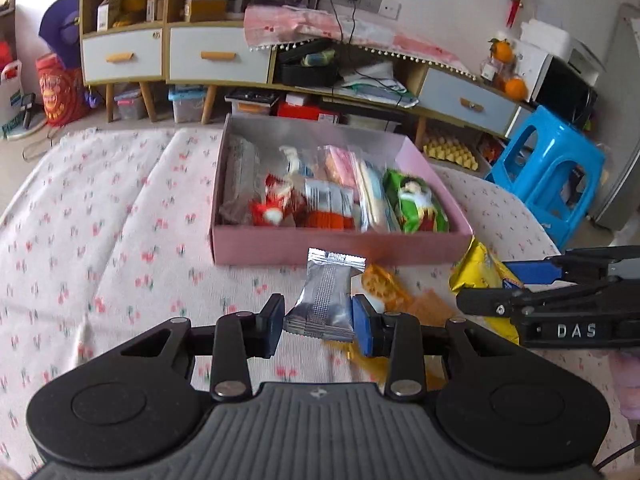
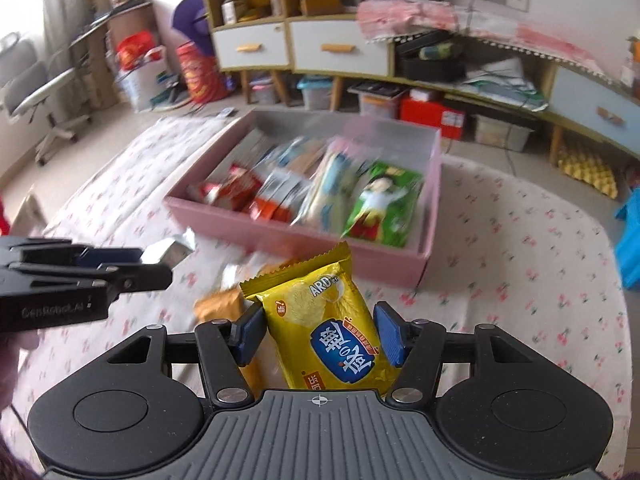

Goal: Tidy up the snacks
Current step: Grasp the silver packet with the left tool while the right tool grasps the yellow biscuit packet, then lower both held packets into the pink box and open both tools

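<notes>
My left gripper [image 1: 318, 322] is shut on a silver snack packet [image 1: 326, 298], held upright just above the cloth in front of the pink box [image 1: 336, 246]. The box holds several snack packs, among them a green one [image 1: 416, 204]. My right gripper [image 2: 316, 334] is shut on a yellow chip bag [image 2: 332, 328], also in front of the pink box [image 2: 320, 240]. The right gripper shows in the left wrist view [image 1: 500, 280] at the right, with the yellow bag [image 1: 484, 276]. The left gripper shows in the right wrist view [image 2: 156, 264] at the left, with the silver packet [image 2: 172, 250].
Orange snack packets [image 1: 384, 286] lie on the cherry-print cloth [image 1: 100, 240] between the grippers; they also show in the right wrist view [image 2: 220, 304]. A blue plastic stool [image 1: 556, 172] stands to the right. Cabinets [image 1: 176, 52] and storage bins stand behind.
</notes>
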A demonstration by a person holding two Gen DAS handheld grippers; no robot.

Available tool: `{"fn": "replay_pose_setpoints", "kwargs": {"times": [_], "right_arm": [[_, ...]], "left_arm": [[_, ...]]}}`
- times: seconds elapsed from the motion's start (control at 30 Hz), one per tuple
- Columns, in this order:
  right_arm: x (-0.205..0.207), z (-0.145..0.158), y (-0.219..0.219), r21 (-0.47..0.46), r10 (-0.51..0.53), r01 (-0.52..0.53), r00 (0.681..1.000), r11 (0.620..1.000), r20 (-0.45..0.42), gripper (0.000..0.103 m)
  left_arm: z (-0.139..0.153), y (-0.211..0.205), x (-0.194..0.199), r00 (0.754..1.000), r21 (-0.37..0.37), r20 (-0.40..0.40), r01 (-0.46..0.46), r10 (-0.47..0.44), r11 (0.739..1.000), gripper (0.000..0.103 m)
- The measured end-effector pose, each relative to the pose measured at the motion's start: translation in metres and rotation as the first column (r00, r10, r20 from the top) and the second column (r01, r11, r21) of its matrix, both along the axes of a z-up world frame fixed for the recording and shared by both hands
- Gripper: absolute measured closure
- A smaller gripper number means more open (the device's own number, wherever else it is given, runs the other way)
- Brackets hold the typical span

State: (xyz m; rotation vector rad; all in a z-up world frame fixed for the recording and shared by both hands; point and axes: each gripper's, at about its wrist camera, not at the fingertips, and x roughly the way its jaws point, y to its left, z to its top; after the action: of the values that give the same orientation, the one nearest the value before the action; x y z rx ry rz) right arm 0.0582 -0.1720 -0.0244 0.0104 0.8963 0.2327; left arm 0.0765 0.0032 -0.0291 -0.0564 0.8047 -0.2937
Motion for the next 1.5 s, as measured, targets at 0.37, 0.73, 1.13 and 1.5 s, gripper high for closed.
{"fn": "replay_pose_setpoints", "kwargs": {"times": [0.37, 0.73, 1.13, 1.5], "right_arm": [[0.076, 0.014, -0.023, 0.059, -0.109, 0.109, 0.994, 0.992, 0.006, 0.044], [0.154, -0.007, -0.022, 0.043, -0.139, 0.140, 0.990, 0.989, -0.028, 0.044], [0.192, -0.024, -0.026, 0.034, -0.180, 0.181, 0.983, 0.983, -0.034, 0.048], [0.186, -0.011, -0.023, 0.027, -0.166, 0.167, 0.986, 0.986, -0.022, 0.030]], "left_arm": [[0.003, -0.007, 0.067, 0.999, 0.050, 0.034, -0.029, 0.027, 0.998, 0.069], [-0.008, -0.010, 0.114, 0.996, 0.091, 0.064, -0.068, 0.062, 0.994, 0.069], [-0.018, -0.007, 0.133, 0.995, 0.121, 0.082, -0.062, 0.052, 0.991, 0.067], [-0.014, -0.013, 0.129, 0.997, 0.150, 0.076, -0.038, 0.027, 0.988, 0.034]]}}
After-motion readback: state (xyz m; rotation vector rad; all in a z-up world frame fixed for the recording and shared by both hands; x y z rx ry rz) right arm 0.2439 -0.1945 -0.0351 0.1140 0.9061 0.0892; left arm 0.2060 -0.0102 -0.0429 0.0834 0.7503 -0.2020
